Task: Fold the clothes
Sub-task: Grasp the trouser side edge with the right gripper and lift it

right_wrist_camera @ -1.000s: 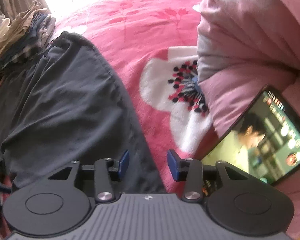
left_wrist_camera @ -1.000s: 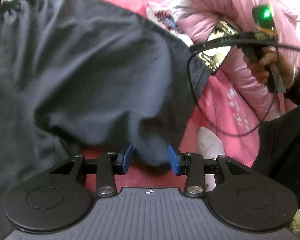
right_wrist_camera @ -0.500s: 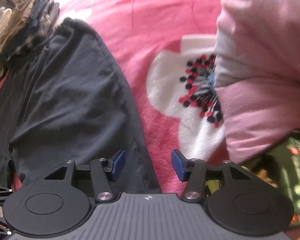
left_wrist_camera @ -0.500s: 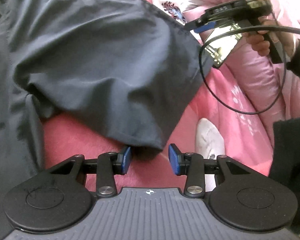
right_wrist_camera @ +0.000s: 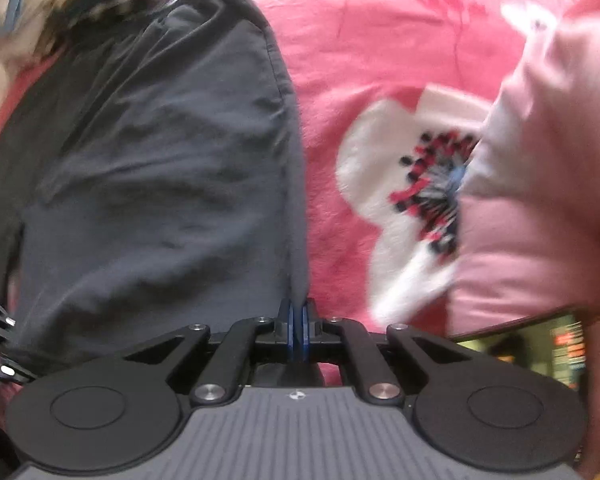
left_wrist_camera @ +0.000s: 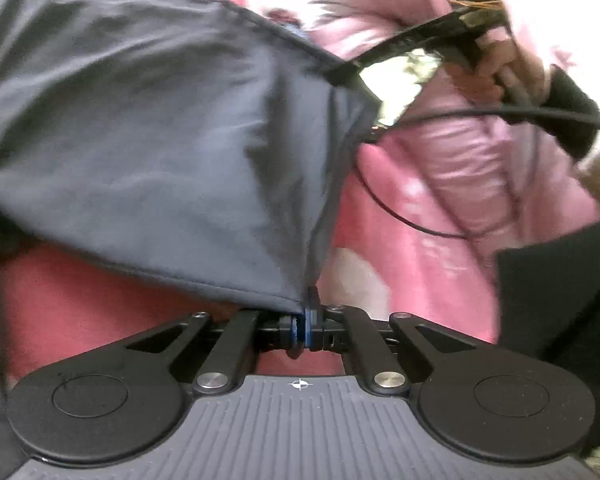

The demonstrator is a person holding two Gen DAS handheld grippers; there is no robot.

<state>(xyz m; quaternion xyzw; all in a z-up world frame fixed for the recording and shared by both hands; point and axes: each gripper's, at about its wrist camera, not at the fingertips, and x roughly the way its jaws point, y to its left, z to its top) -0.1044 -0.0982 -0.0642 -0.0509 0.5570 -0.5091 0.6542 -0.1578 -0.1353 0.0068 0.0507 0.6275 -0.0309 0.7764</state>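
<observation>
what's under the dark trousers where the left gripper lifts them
Pink bedspread shows below the lifted edge of the dark trousers, pinched by the left gripper. Whatever lies under the flat part is covered.

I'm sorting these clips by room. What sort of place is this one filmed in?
Most likely a bedroom, on a bed. A pink floral blanket covers the surface, a puffy pink quilt is bunched beside it, and the dark garment lies spread on top, with a clothes pile behind.
</observation>
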